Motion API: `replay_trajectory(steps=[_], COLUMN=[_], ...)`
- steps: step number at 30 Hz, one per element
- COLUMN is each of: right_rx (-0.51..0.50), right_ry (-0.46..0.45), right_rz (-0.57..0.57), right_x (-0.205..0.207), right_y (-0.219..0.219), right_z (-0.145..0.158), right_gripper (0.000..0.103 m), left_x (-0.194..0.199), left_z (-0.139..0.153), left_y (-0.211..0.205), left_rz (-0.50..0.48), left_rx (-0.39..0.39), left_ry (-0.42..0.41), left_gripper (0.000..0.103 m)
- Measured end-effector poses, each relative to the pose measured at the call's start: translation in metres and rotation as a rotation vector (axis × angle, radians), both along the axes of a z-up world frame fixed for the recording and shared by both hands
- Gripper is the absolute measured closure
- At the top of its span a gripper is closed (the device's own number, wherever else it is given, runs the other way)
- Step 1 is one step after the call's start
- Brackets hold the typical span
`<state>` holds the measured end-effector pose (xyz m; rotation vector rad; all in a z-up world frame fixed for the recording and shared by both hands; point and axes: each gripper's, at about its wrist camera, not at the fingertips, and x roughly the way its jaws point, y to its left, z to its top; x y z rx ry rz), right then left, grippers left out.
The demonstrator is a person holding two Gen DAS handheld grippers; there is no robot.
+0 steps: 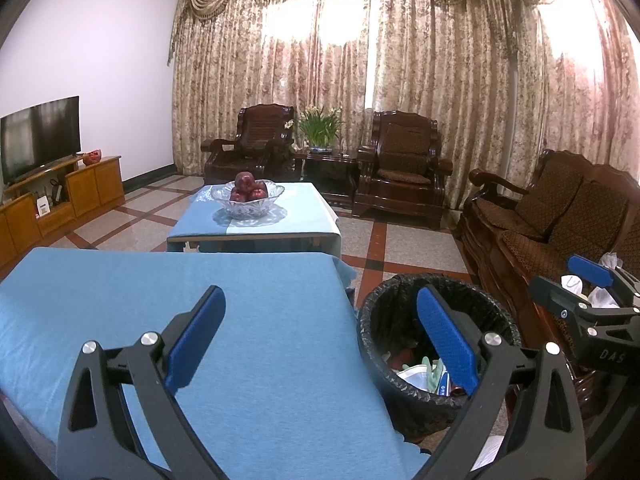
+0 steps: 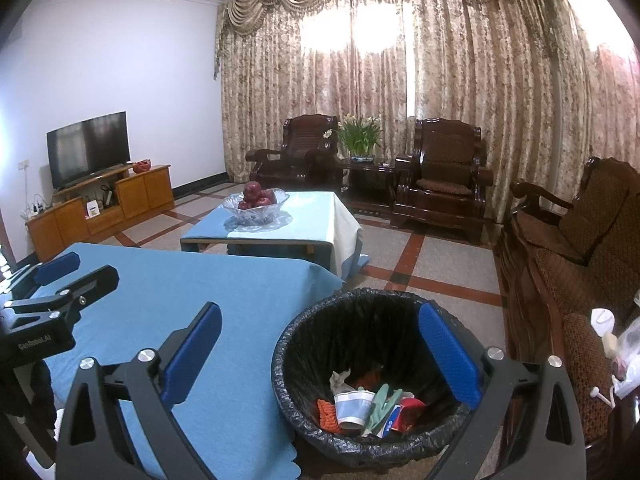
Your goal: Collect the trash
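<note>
Both handheld grippers hang with jaws spread and empty above a blue-clothed table [image 1: 248, 320] that shows no litter. The trash bin [image 2: 376, 446], lined in black, stands on the floor just off the table's right edge, already holding a paper cup [image 2: 352, 406], a green glove [image 2: 380, 404] and wrappers. The right gripper [image 2: 320, 360] looks straight down into it and is nearer; the left gripper [image 1: 322, 338] sits over the cloth, the bin to its right.
</note>
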<state>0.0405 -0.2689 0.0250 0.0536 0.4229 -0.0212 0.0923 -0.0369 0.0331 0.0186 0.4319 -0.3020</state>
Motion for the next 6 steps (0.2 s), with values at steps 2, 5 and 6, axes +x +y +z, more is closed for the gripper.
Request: replay_trajectory(steps=[2,5,6], right_rx=[0.001,0.000,0.001], right_ry=[0.001,0.002,0.002], right_rz=[0.000,0.000,0.000], right_x=[-0.0004,-0.0002,-0.0006], right_y=[0.0004,0.0004,0.0006], right_z=[-0.0002,0.0001,0.0002], right_gripper=[0.006,0.006,0.006], left_x=[-0.0001,-0.0010,-0.0018], left_z=[0.0005,-0.0003,-0.0012], left_y=[0.0025,0.0079,0.0091], left_rz=[0.002,0.003,0.003], left_rx=[-0.001,-0.001,-0.001], left_ry=[0.002,0.005,0.005], left_gripper=[0.009,0.009,0.009])
